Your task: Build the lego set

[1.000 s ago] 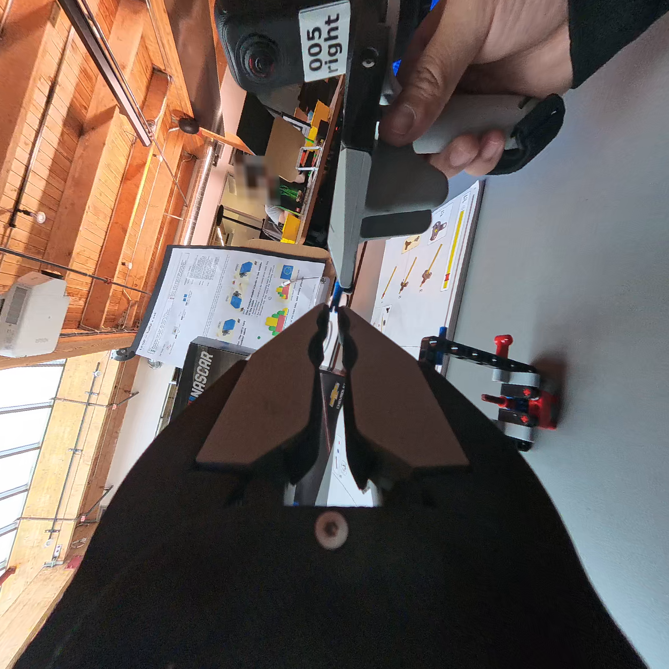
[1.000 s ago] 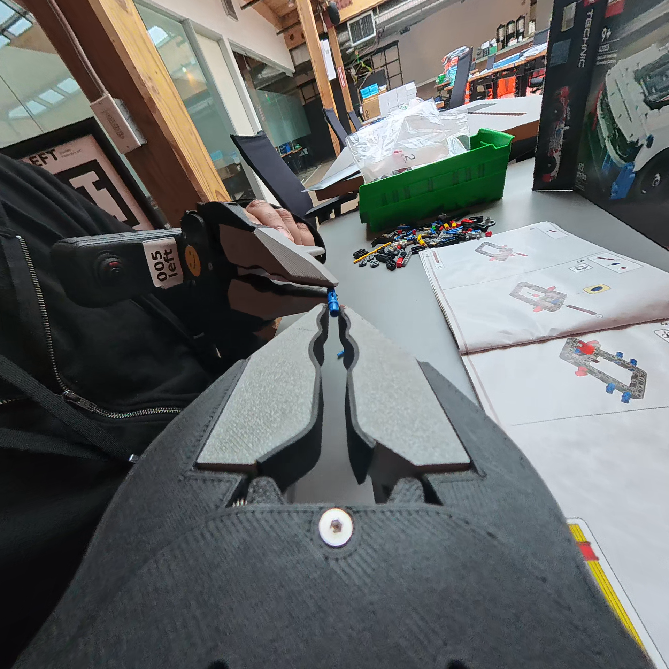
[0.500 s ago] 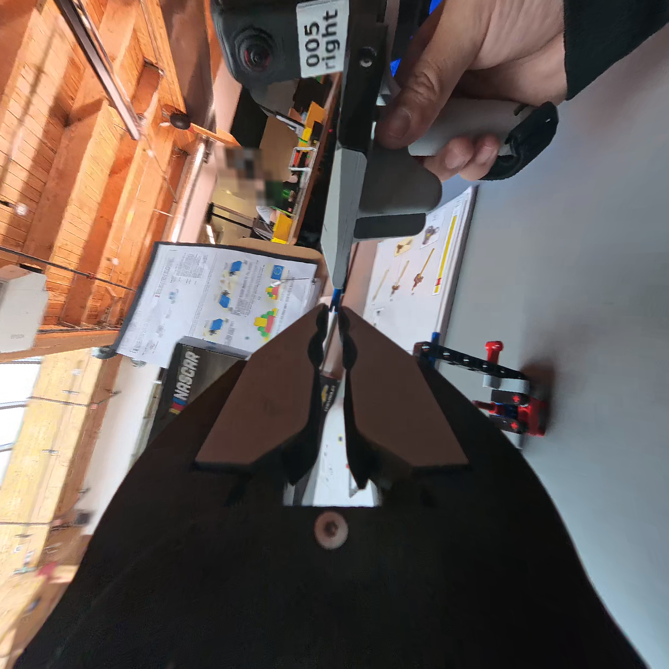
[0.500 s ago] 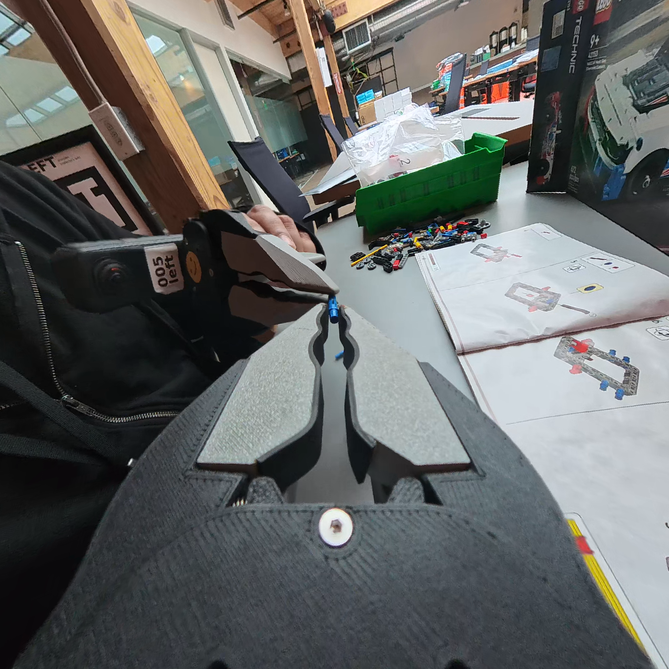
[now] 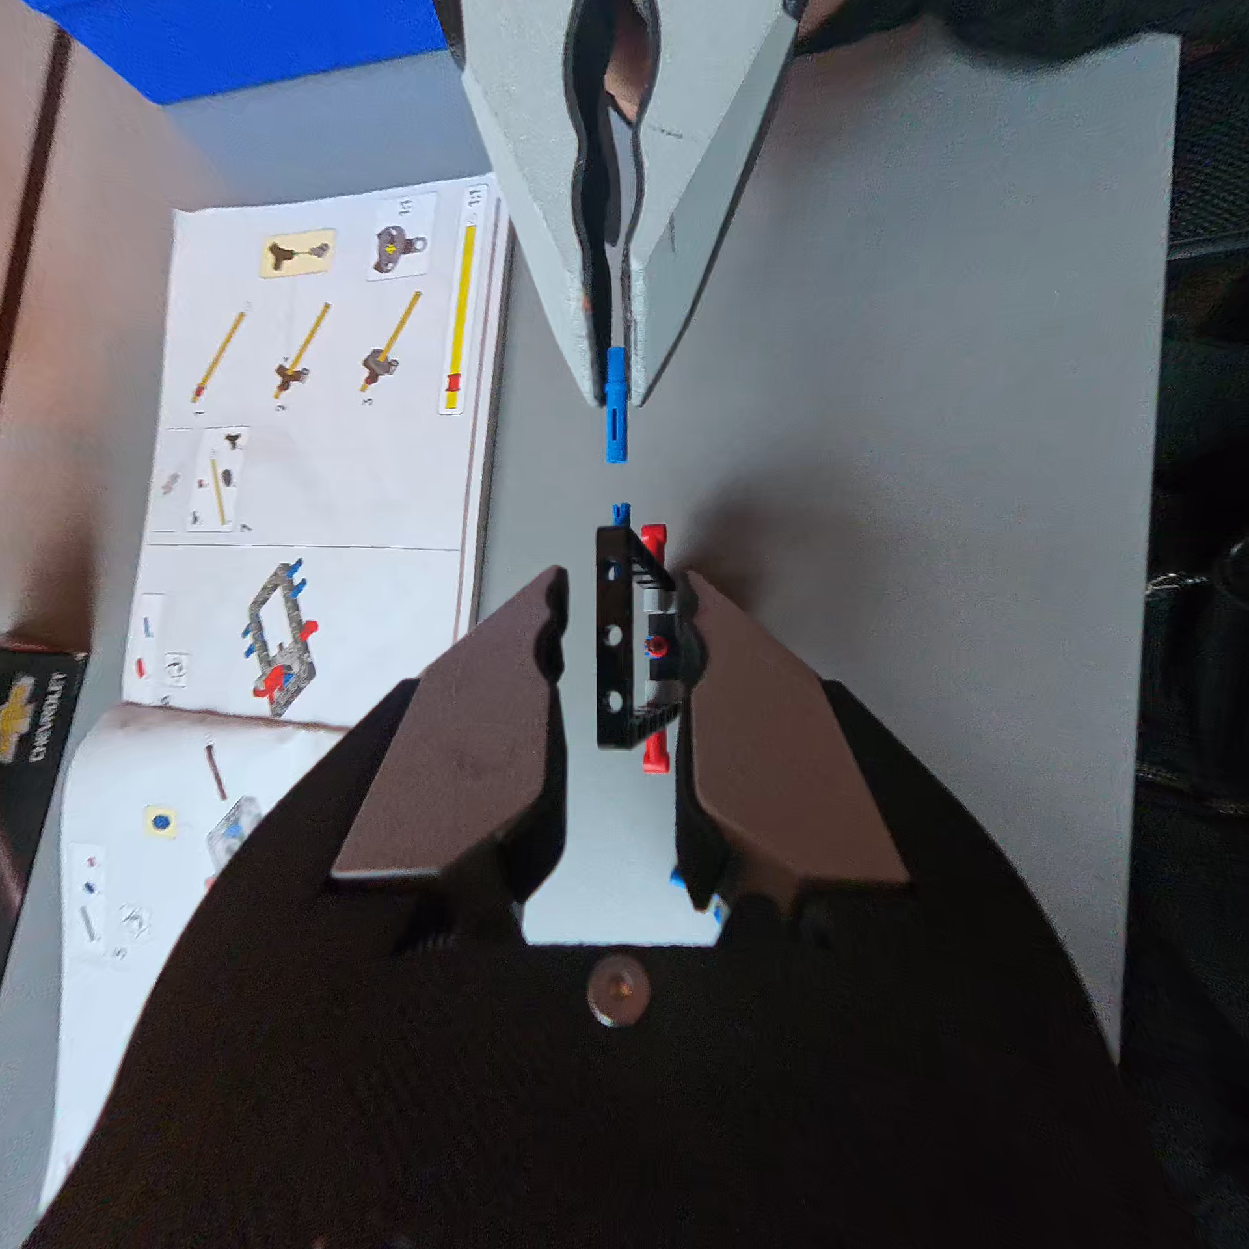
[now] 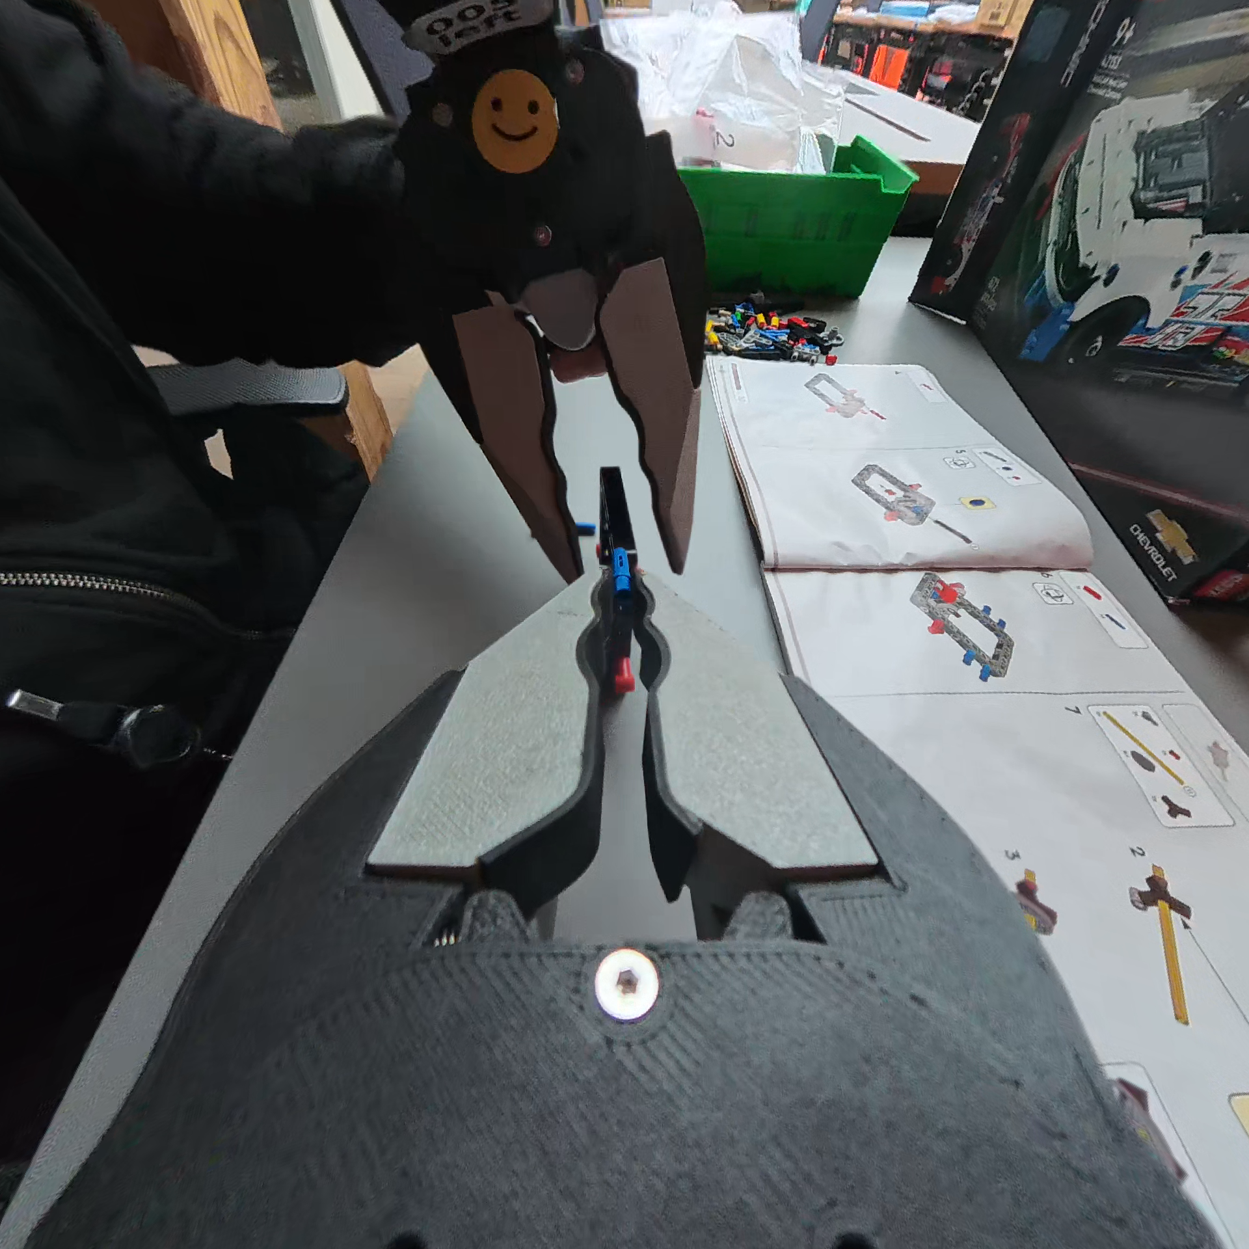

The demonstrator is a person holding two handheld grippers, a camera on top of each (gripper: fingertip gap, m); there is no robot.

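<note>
Gripping: right tongs (image 5: 616,399) clamped together on a blue pin (image 5: 616,405), its free end poking out past the tips
Left tongs: the left tongs (image 5: 625,608) stand apart, one finger on each side of the frame; whether either pad touches it cannot be told
Frame: a black lego frame (image 5: 625,635) with red axles and grey blocks stands on edge on the grey desk (image 5: 912,473), near the edge where the person sits
Gap: the pin points at the frame's top end, just short of it, in line with a second blue pin already seated there
Booklet: an open instruction booklet (image 6: 946,608) lies flat just beside the frame, toward the desk's middle
Loose parts: a heap of small coloured pieces (image 6: 770,331) sits farther along the desk, in front of a green bin (image 6: 791,230) holding clear plastic bags
Box: a dark set box (image 6: 1115,270) with a white race car printed on it stands upright past the booklet
Person: a black sleeve (image 6: 236,236) runs down to the left tongs
</note>
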